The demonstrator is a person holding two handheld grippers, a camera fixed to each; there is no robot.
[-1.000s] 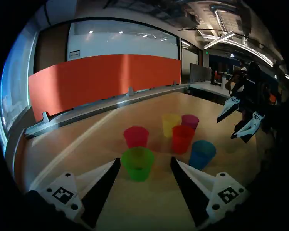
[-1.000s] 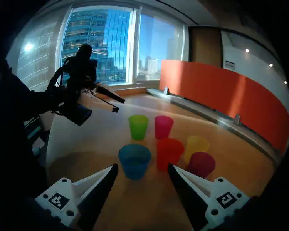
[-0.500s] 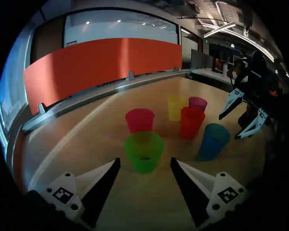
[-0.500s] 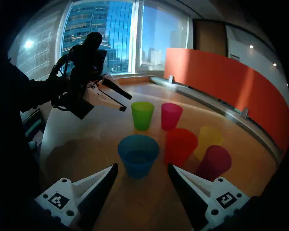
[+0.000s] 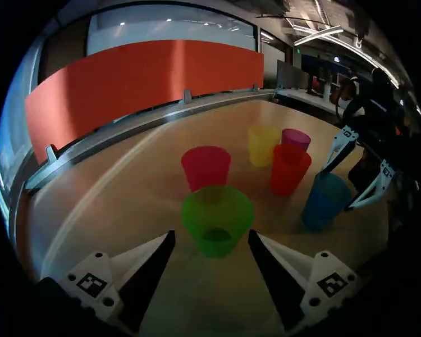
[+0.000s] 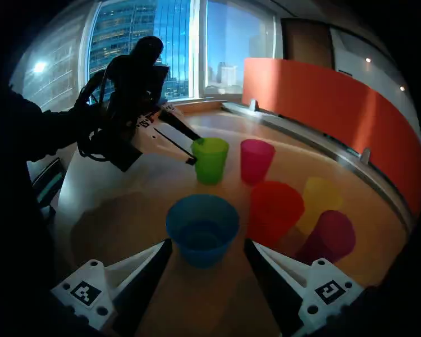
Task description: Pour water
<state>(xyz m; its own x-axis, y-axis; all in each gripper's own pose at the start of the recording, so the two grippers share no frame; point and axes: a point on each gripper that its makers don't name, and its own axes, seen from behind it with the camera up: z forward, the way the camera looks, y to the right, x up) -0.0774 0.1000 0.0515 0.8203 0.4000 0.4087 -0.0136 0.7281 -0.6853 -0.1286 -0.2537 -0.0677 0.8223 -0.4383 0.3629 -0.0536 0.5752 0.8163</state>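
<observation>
I hold my left hand-held gripper wide astride the green cup and my right hand-held gripper wide astride the blue cup on the desk, ready to close on both cups for pouring.

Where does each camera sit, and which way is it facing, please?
Left gripper view: rides the left gripper, faces the green cup and orange partition; own fingers low.
Right gripper view: rides the right gripper, faces the blue cup and windows; own fingers low, sleeve left.
Shared: both grippers, both those cups, the wooden table.
</observation>
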